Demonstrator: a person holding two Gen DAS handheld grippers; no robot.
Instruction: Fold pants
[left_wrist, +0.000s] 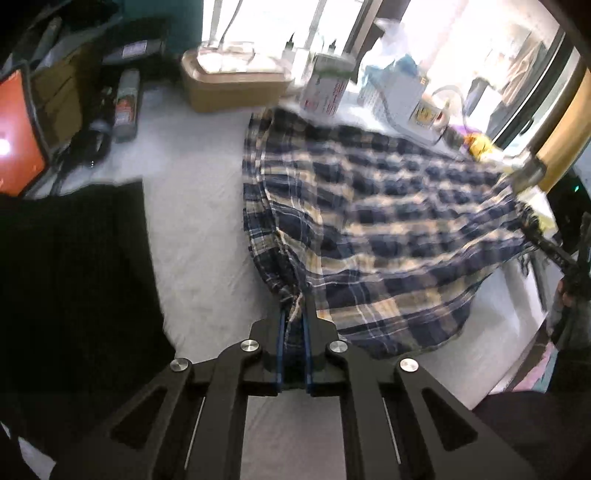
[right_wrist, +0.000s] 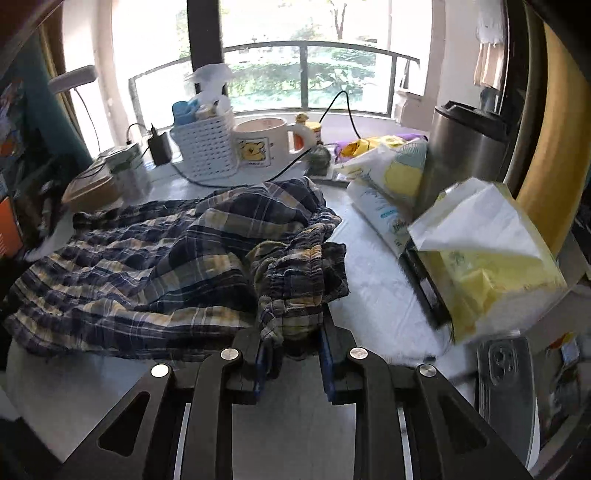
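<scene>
The blue-and-cream plaid pants (left_wrist: 373, 221) lie spread on the white table, stretched between my two grippers. My left gripper (left_wrist: 294, 314) is shut on a gathered edge of the pants near the table's front. In the right wrist view the pants (right_wrist: 147, 251) are bunched, and my right gripper (right_wrist: 291, 332) is closed on their gathered waistband, its jaws held apart by the thick cloth. The right gripper also shows at the far right of the left wrist view (left_wrist: 543, 236), pinching the cloth's corner.
A folded black garment (left_wrist: 70, 280) lies at the left. At the back stand a tan box (left_wrist: 232, 81), a white basket (right_wrist: 207, 144), a mug (right_wrist: 266, 140) and cables. A tissue pack (right_wrist: 484, 254), a steel bin (right_wrist: 469, 144) and a phone (right_wrist: 506, 384) crowd the right.
</scene>
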